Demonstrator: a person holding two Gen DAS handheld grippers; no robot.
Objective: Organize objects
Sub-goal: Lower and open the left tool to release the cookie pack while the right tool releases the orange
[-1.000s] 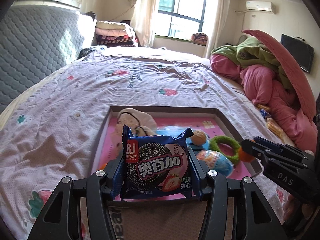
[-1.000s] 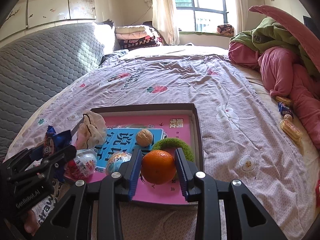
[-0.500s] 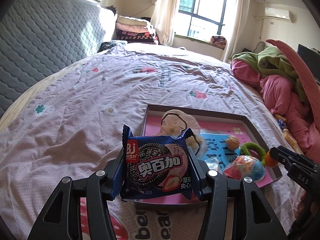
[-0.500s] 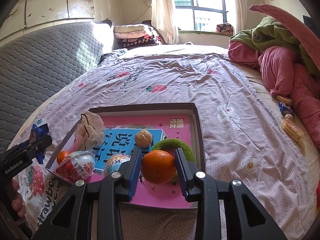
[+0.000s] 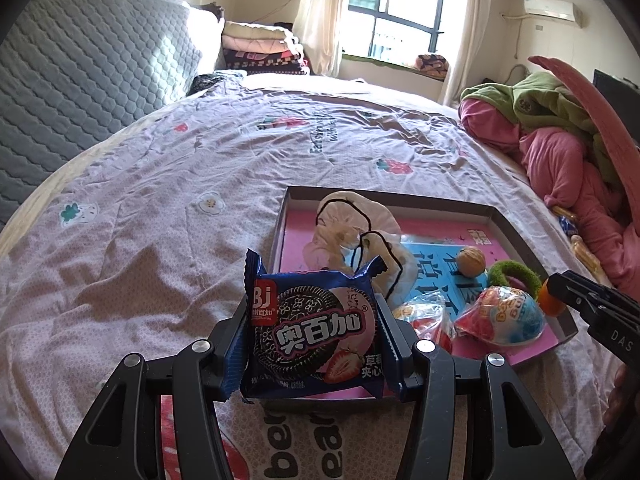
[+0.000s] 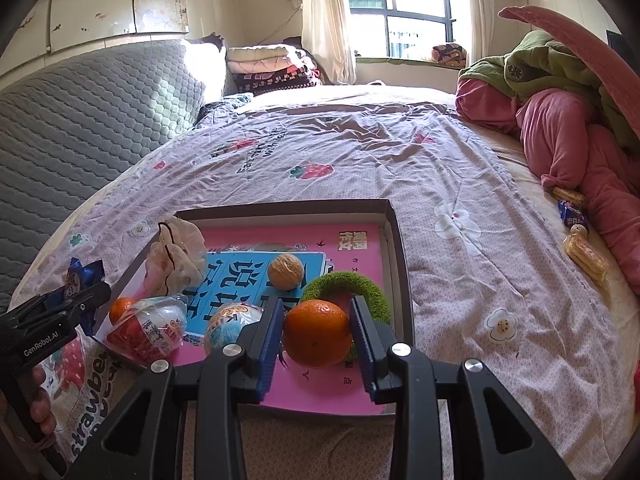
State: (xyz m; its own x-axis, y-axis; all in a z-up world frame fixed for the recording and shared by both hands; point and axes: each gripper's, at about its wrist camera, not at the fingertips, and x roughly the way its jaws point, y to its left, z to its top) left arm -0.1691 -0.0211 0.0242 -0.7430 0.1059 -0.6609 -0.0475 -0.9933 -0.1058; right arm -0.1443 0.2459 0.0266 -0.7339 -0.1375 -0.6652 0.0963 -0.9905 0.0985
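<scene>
Left claw [image 5: 314, 332] is clamping a blue cookie packet [image 5: 314, 338] upright between its pads, just outside the near-left corner of the box lid tray [image 5: 516, 236]. Right claw [image 6: 316, 332] is clamping an orange [image 6: 318, 332], holding it over the tray's pink floor, near the right wall.

Left wrist view only: packet's printed face; the right claw is entering at its right edge. Right wrist view only: a second small orange [image 6: 122, 307] at the tray's near-left corner, and snack packets [image 6: 580, 240] lying on the bed [image 6: 360, 152] far right of the claw, beside the pink bedding [image 6: 568, 152].

Ahead of the right claw: green ring [image 6: 348, 284] touching the orange's far side, walnut [image 6: 285, 271] on the blue booklet [image 6: 240, 280]; to the left, two wrapped egg toys [image 6: 148, 330] and a cloth pouch [image 6: 176, 256]. Tray's far-right quarter is lying bare. Open bedspread is stretching beyond the far rim and to the left of the left claw.
</scene>
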